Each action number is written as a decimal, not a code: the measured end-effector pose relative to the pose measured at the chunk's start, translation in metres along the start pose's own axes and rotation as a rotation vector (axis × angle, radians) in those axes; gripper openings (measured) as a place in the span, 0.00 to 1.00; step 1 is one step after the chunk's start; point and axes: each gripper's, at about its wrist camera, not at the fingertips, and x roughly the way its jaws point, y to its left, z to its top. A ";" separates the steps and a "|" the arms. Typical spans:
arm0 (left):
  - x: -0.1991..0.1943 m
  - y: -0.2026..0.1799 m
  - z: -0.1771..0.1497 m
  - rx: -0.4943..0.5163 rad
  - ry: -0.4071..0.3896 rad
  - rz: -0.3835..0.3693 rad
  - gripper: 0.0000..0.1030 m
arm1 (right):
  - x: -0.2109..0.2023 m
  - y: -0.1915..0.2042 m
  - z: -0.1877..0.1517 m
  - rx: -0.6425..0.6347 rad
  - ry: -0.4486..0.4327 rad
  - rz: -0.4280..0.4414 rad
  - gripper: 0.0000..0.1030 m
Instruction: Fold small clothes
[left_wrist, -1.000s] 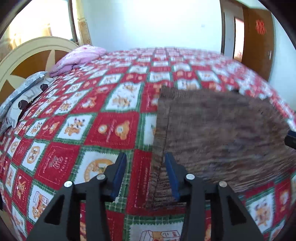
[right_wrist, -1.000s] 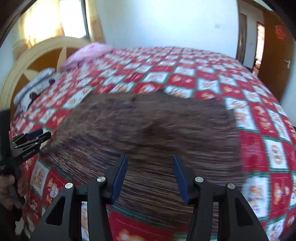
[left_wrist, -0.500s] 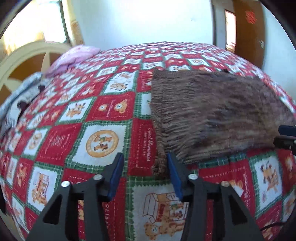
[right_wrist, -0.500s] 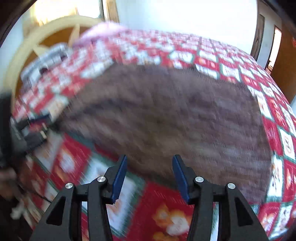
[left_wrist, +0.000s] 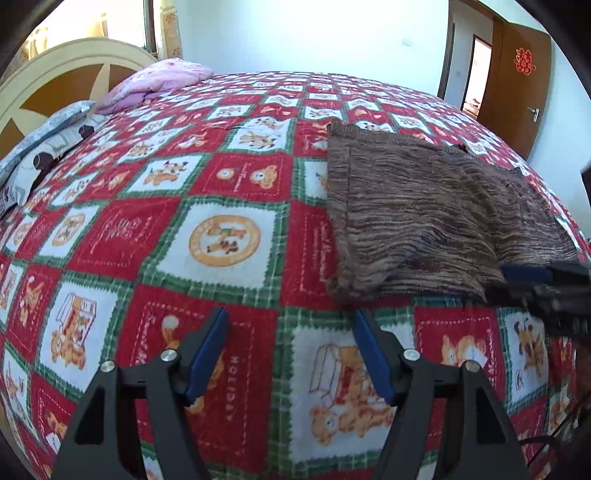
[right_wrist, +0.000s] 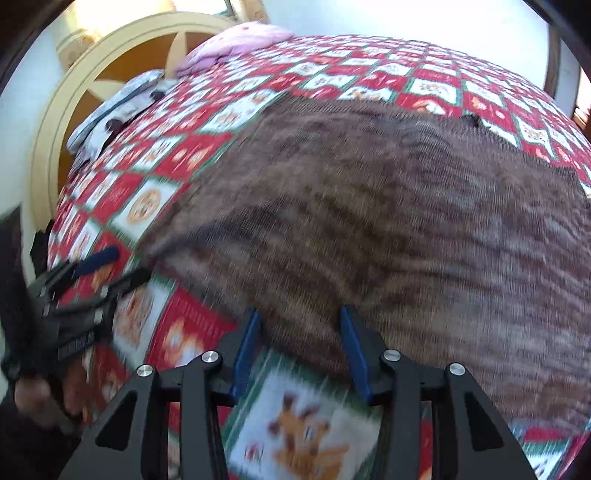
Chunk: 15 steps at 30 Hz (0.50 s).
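Note:
A brown striped knit garment (left_wrist: 417, 214) lies folded flat on the red, green and white patchwork bedspread (left_wrist: 207, 229). It fills most of the right wrist view (right_wrist: 388, 221). My left gripper (left_wrist: 291, 332) is open and empty, above the bedspread just short of the garment's near left corner. My right gripper (right_wrist: 299, 325) is open and empty at the garment's near edge. The right gripper also shows at the right edge of the left wrist view (left_wrist: 517, 280), and the left gripper shows at the left of the right wrist view (right_wrist: 110, 269).
A pink pillow (left_wrist: 155, 81) and a grey patterned pillow (left_wrist: 40, 147) lie by the cream headboard (left_wrist: 66, 70) at the far left. A brown door (left_wrist: 517, 85) stands at the far right. A hand (right_wrist: 40, 395) holds the left gripper.
Both grippers have drawn back towards the near side of the bed. The left one moved off the garment's left edge and now hovers over bare bedspread. The garment lies still.

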 end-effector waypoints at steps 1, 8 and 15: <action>-0.002 0.002 0.000 -0.007 -0.006 0.003 0.70 | -0.001 0.003 -0.005 -0.015 0.006 -0.004 0.46; -0.009 0.011 0.009 -0.014 -0.038 0.048 0.73 | -0.014 0.016 -0.001 -0.084 -0.036 -0.044 0.46; -0.002 0.030 0.012 -0.028 -0.006 0.091 0.81 | -0.005 0.060 0.022 -0.226 -0.127 -0.078 0.46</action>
